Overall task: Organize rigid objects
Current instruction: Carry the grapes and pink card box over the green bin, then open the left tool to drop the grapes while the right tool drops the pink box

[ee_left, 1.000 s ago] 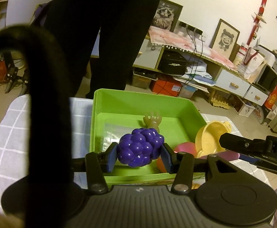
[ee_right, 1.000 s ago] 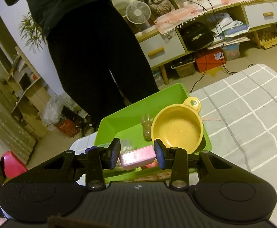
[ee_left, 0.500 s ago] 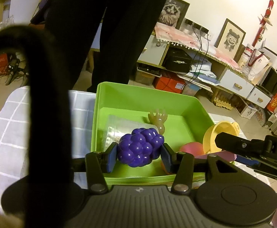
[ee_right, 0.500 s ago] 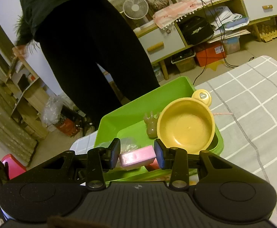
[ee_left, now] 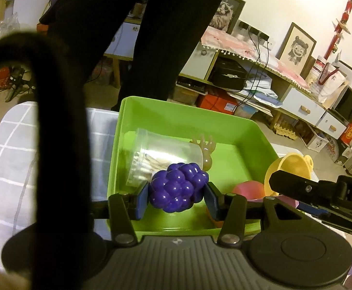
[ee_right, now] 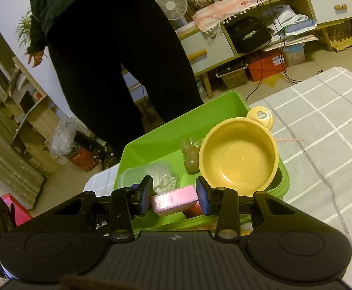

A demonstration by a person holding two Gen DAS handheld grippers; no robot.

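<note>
Left gripper (ee_left: pixel 177 199) is closed on a glossy purple plastic grape cluster (ee_left: pixel 179 188), held above the near end of the bright green rectangular plastic bin (ee_left: pixel 183 118). Right gripper (ee_right: pixel 173 199) is closed on a flat pink rectangular block (ee_right: pixel 174 199) over the same bin, with a round yellow plastic bowl (ee_right: pixel 238 157) directly ahead of its right finger and a clear lidded container of cotton swabs (ee_right: pixel 151 176) ahead of its left finger.

Warm, dim indoor light tints both fisheye views yellow; edges bow and darken, and a blurred black cable (ee_left: pixel 62 145) looms close to the left lens.
</note>
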